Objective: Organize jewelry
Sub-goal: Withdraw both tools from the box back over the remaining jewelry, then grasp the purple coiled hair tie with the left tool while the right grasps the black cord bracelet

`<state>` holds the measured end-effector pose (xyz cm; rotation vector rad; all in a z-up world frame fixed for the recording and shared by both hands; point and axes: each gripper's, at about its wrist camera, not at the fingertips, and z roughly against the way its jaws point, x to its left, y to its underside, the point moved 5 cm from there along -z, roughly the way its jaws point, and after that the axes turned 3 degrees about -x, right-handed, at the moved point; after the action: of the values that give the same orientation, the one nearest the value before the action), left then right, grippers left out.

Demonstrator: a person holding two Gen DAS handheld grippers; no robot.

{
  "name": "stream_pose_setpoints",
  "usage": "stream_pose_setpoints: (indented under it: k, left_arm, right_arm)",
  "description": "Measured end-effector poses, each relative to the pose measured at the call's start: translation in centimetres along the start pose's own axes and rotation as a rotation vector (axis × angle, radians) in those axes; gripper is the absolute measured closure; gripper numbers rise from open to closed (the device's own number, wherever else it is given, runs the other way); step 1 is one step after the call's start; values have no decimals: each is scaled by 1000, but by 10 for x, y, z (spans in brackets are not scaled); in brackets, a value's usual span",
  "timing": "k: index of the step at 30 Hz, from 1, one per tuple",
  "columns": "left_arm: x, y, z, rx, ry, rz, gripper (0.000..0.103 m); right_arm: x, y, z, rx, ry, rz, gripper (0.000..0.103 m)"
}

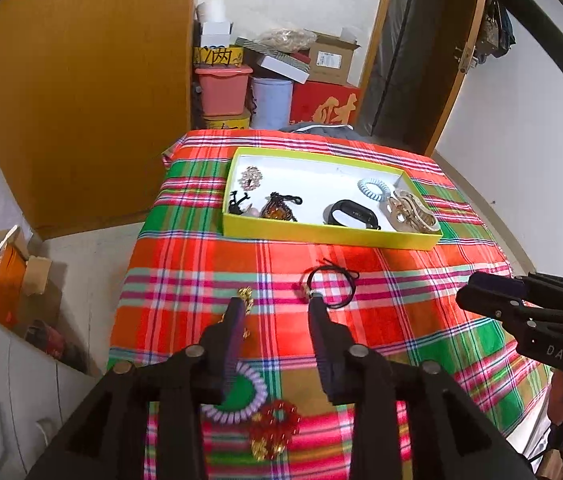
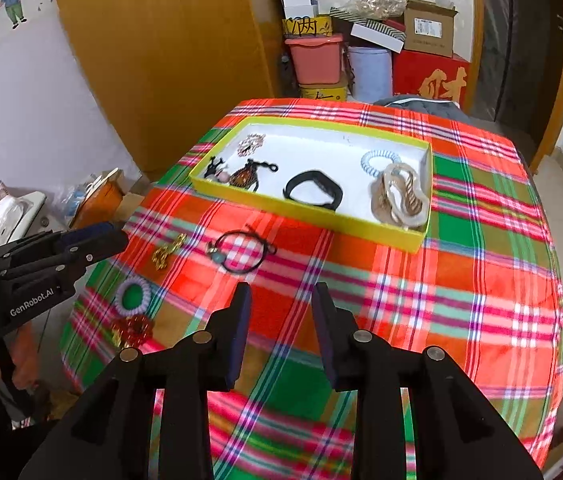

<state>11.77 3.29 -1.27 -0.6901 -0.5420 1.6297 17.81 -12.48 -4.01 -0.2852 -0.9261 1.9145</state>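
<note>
The left gripper (image 1: 275, 304) and right gripper (image 2: 281, 294) both hang with jaws parted and nothing between them above the plaid cloth (image 2: 441, 280), where a black hair tie (image 2: 241, 250) lies just before the yellow tray (image 2: 301, 206).

One yellow tray (image 2: 381, 226) is seen on one plaid tablecloth (image 2: 461, 280), with six pieces counted inside it, one of them a black band (image 2: 313, 190). Four more pieces are left on the cloth, including two coil ties overall, lilac (image 2: 133, 296) and blue (image 2: 379, 159).
</note>
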Motion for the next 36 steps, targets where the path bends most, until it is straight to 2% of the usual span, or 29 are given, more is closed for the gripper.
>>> stream_pose_setpoints:
  k: [8, 11, 16, 27, 36]
  left_arm:
    - [8, 23, 20, 2, -20, 17, 70]
    - [14, 31, 21, 12, -25, 29, 64]
    - [24, 45, 21, 29, -24, 46, 63]
    - [49, 60, -1, 97, -66, 109, 63]
    - [49, 66, -27, 132, -82, 81, 63]
  right_arm:
    - [5, 20, 14, -30, -29, 3, 71]
    - [9, 25, 15, -42, -41, 13, 71]
    - [14, 31, 6, -14, -65, 14, 71]
    - [25, 38, -11, 63, -89, 35, 71]
    - [28, 29, -26, 75, -87, 40, 71]
